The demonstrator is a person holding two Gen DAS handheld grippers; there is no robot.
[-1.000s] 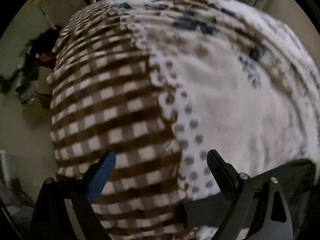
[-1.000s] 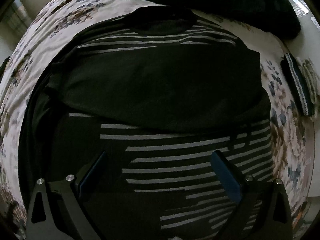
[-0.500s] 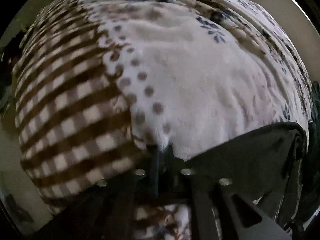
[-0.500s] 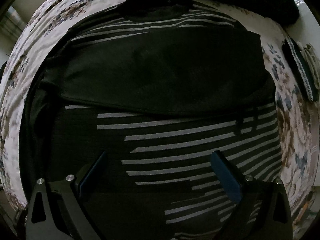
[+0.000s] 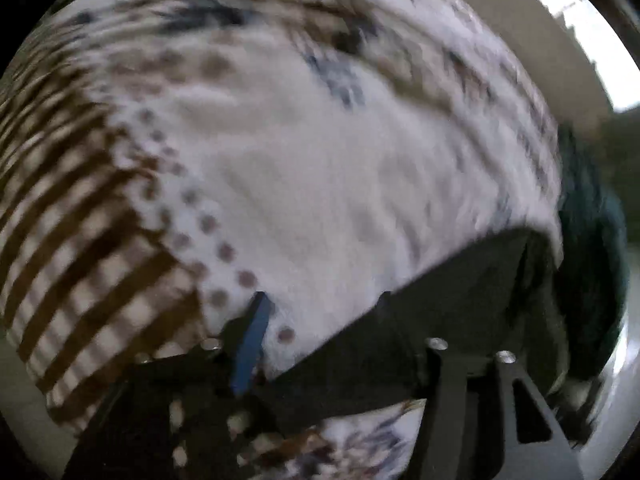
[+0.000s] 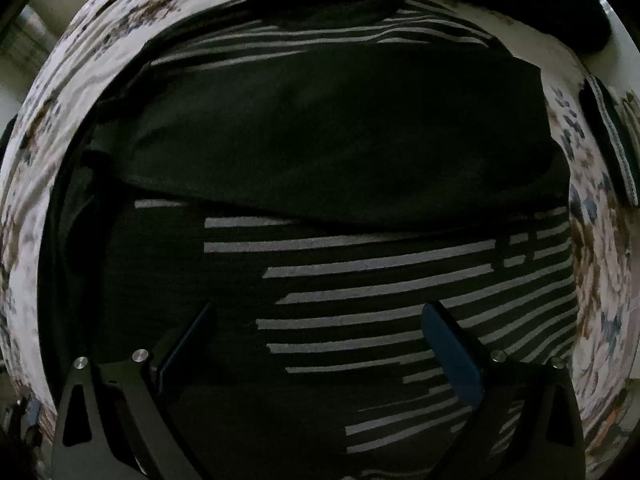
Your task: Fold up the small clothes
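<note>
A black garment with pale grey stripes [image 6: 320, 140] lies spread on the bed, its upper part folded down over the lower part. My right gripper [image 6: 320, 312] hangs straight above its striped lower half, open, with nothing gripped. In the blurred left wrist view the same black garment [image 5: 460, 300] shows as a dark edge at the lower right. My left gripper [image 5: 324, 296] stands at that edge with its jaws opening. The edge lies between the fingers, and the blue pad [image 5: 252, 344] is clear of the cloth.
The bed cover is white fleece [image 5: 320, 180] with flower prints and a brown checked part [image 5: 80, 240] on the left. A dark green garment [image 5: 588, 240] lies beyond the black one. A folded dark item with white trim [image 6: 612, 140] sits at the right.
My left gripper was open, shut at the black garment's edge half a second ago, and now stands apart again. Its view has swung right. The right gripper has hardly moved.
</note>
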